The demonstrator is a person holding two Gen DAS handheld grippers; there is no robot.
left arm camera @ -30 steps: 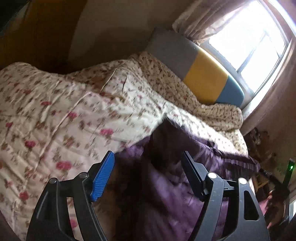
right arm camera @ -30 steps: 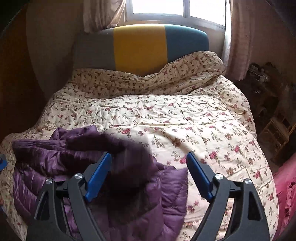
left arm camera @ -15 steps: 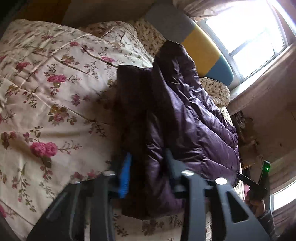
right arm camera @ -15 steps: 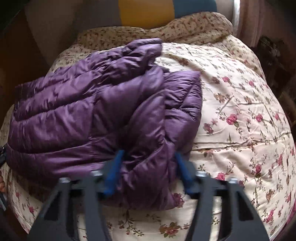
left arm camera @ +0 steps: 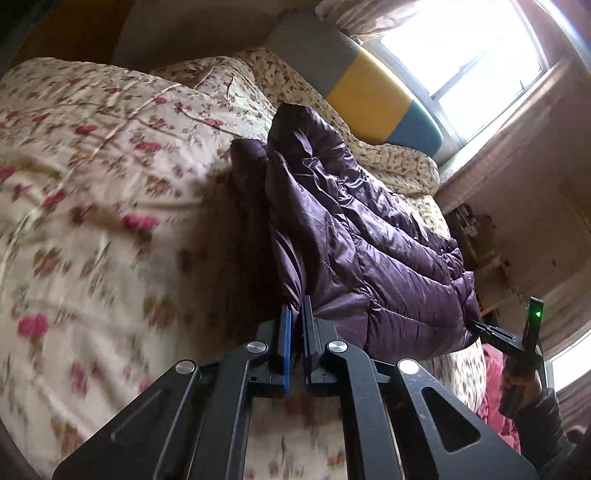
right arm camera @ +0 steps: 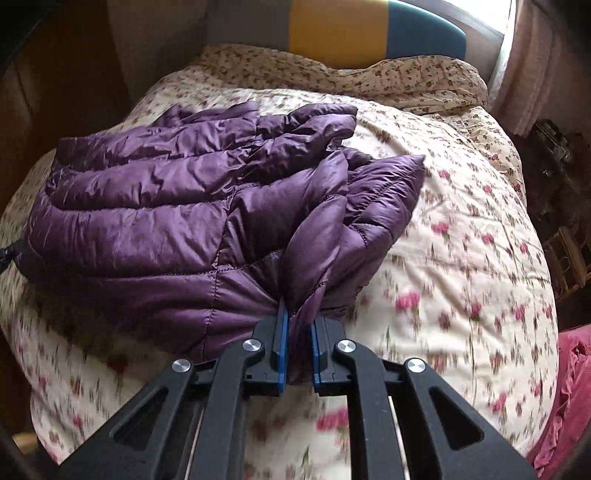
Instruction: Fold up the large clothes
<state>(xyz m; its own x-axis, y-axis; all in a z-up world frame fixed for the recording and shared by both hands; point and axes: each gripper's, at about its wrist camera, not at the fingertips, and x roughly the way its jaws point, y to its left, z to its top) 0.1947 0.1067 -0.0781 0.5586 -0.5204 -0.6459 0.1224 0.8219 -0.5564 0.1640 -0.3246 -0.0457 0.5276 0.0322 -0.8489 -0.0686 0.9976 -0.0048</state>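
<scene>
Purple puffer jacket (right arm camera: 155, 221) lies bunched on the bed's floral quilt (right arm camera: 461, 258), near its foot end.

Left gripper (left arm camera: 295, 314): its jaws are closing, fingers nearly pressed together, pinching a thin edge of the jacket (left arm camera: 369, 240). Right gripper (right arm camera: 297, 314): jaws closing too, fingers pinching a gathered fold at the jacket's near right corner.

Step in hand, as I judge it: taking hold of two edge points to lift or spread the garment for a fold.

- Fabric is slick and puffy; a bite on the stitched hem should hold better than one on loose padding.
- Keep both grips level and draw apart gently, so the panel goes flat without slipping out.
- Check that only one layer is caught on the right; the bunch there looks like several.

Around: grey, yellow and blue headboard (right arm camera: 340, 29) at the far end, bright window (left arm camera: 461, 48) behind it, red cloth (right arm camera: 565, 398) off the bed's right side. The quilt is soft and rumpled, which may drag on the jacket.
</scene>
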